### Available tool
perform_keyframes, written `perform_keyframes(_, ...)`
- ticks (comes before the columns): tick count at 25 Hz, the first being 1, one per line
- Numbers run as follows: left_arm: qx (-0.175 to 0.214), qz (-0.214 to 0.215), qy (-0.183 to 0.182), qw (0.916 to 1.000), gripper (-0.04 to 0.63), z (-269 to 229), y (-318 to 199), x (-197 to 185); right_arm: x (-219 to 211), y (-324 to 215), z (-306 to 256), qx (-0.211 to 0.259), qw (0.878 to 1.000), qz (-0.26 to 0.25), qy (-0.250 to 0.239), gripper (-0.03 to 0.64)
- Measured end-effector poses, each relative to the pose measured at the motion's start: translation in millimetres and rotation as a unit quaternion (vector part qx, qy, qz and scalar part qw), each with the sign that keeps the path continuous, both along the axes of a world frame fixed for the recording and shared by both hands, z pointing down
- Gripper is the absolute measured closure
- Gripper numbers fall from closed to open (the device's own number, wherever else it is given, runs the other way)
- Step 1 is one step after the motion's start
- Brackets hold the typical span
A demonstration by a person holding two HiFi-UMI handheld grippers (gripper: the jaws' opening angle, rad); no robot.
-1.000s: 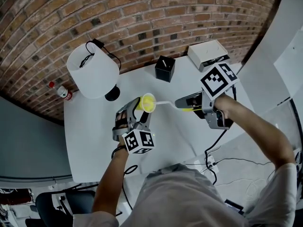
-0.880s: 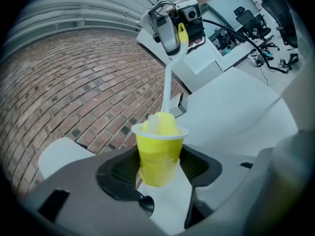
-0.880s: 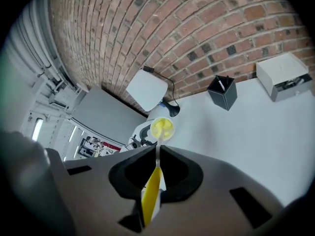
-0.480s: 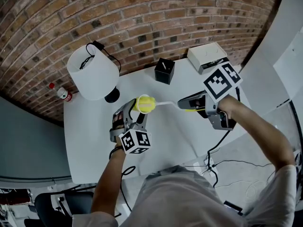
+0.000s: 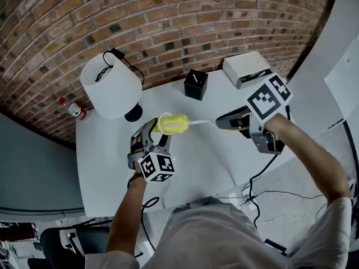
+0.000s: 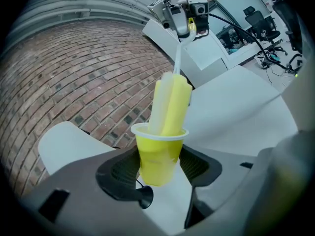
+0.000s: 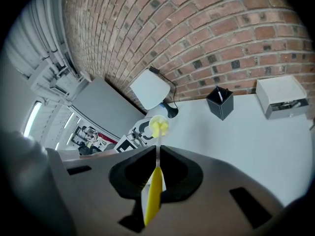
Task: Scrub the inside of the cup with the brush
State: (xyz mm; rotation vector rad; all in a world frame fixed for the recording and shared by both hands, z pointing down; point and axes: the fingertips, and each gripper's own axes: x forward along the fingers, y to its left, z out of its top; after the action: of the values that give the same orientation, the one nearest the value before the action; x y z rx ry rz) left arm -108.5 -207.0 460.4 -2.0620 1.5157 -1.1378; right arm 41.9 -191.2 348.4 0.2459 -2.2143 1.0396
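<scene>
My left gripper (image 5: 156,132) is shut on a small yellow cup (image 6: 159,154), its pads pressing the cup's two sides; the cup is held above the white table (image 5: 210,158). A brush with a yellow and white sponge head (image 6: 171,104) stands in the cup, with most of the head above the rim. Its thin white stem (image 5: 199,121) runs right to my right gripper (image 5: 229,120), which is shut on the brush's yellow handle (image 7: 153,195). In the right gripper view the cup (image 7: 158,126) faces me with the sponge in its mouth.
A white lamp (image 5: 110,83) stands at the table's back left, a black box (image 5: 196,83) at the back middle, a white box (image 5: 247,65) at the back right. A red-capped bottle (image 5: 72,109) stands at the far left edge. Cables (image 5: 263,190) hang off the right side.
The sponge head has come further out of the cup and now sticks out to the right. My left gripper has shifted slightly left; the right has drawn a little to the right.
</scene>
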Motion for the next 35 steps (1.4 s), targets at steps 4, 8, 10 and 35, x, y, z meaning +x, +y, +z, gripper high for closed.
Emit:
perform_keyframes(4,-0.005,0.003,0.004,1.0,0.333,2,1,1,2,-1,-4,0.065,0.997,-0.032,0.021,0.592)
perform_keyframes(8,-0.014,0.01,0.014,0.9998,0.331,5,1,4,-2,3,-13,0.169,0.979,-0.097,0.052,0.592)
perform_keyframes(10,-0.018,0.013,0.015,0.9996,0.333,7,2,5,-4,5,-20,0.231,0.962,-0.132,0.06,0.592)
perform_keyframes(35,-0.077,0.075,0.056,0.9926,0.331,16,11,22,-12,46,-35,0.58,0.682,-0.419,0.155,0.592)
